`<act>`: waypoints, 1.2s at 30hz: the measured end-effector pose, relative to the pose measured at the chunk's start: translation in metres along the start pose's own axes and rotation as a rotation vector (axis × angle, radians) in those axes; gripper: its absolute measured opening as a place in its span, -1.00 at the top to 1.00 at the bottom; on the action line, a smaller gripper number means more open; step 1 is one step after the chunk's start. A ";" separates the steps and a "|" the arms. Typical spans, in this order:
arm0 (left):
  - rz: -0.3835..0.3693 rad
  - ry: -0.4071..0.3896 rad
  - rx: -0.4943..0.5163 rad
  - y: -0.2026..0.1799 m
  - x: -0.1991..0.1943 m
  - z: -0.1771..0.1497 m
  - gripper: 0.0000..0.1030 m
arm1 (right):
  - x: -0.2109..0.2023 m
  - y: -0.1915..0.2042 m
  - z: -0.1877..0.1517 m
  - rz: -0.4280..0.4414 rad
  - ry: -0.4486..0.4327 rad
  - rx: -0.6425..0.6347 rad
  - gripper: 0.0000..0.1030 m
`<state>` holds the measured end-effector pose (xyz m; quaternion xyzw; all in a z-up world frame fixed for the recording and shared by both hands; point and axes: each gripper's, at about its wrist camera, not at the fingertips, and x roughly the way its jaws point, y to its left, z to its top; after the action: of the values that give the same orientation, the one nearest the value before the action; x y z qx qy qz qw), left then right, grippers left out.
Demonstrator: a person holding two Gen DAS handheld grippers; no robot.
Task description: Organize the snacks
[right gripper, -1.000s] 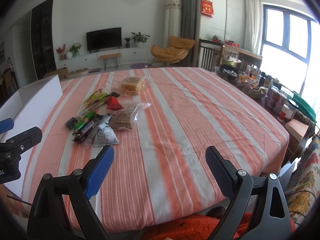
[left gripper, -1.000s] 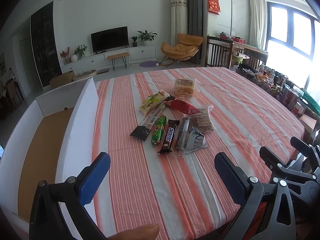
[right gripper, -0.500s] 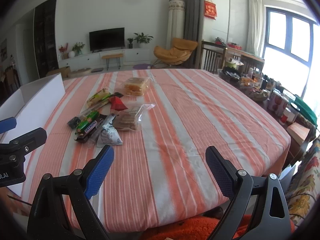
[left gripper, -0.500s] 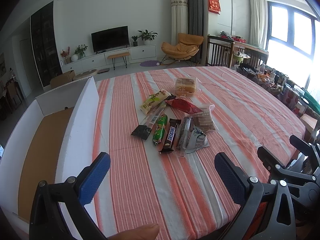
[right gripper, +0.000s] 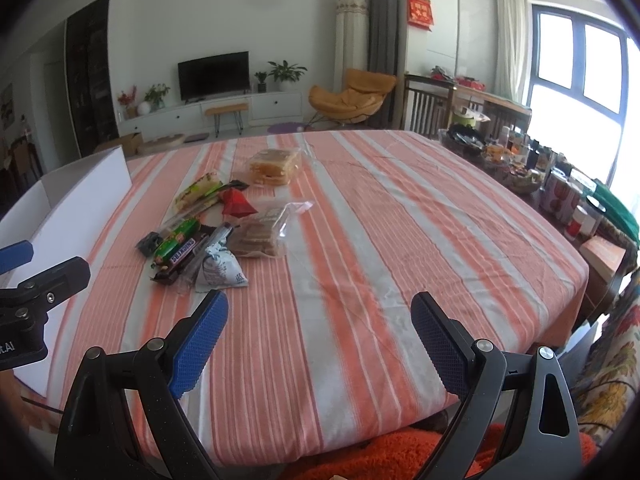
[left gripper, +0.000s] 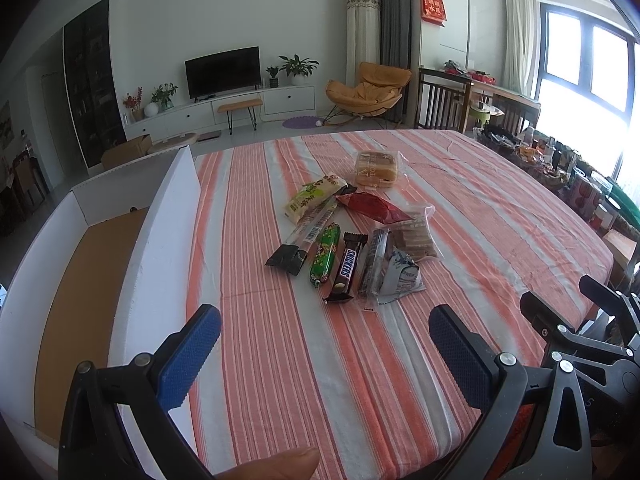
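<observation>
**Both grippers wide, snacks untouched**

Left gripper (left gripper: 324,344) hangs over the near edge of the striped table (left gripper: 500,216), blue pads spread wide and holding nothing; I judge I keep it so to take a packet. Right gripper (right gripper: 320,328) is equally wide and bare. Just left stands the white box (left gripper: 160,236) with its brown floor, probably where the snacks go. Farther out they lie clustered mid-table: one Snickers bar (left gripper: 347,266), one green sausage stick (left gripper: 324,254), one red packet (left gripper: 372,206), one bread bag (left gripper: 376,168) at the far end. I count about nine packets.
</observation>
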<state>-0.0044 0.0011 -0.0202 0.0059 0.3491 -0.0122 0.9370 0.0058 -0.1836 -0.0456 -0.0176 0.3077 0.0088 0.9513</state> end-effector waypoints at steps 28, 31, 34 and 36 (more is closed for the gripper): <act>-0.008 0.087 -0.040 0.011 0.017 -0.003 -0.99 | 0.008 -0.013 -0.002 0.026 0.045 0.055 -0.84; 0.000 0.104 -0.035 0.013 0.020 0.000 -1.00 | 0.008 -0.013 -0.002 0.025 0.042 0.057 -0.84; -0.027 0.131 -0.076 0.026 0.023 0.006 -0.99 | 0.007 -0.016 -0.003 0.029 0.036 0.072 -0.84; -0.064 0.172 -0.117 0.038 0.029 0.008 -1.00 | 0.009 -0.018 -0.003 0.035 0.045 0.087 -0.84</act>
<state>0.0238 0.0387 -0.0326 -0.0591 0.4283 -0.0211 0.9015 0.0119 -0.2015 -0.0530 0.0289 0.3293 0.0118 0.9437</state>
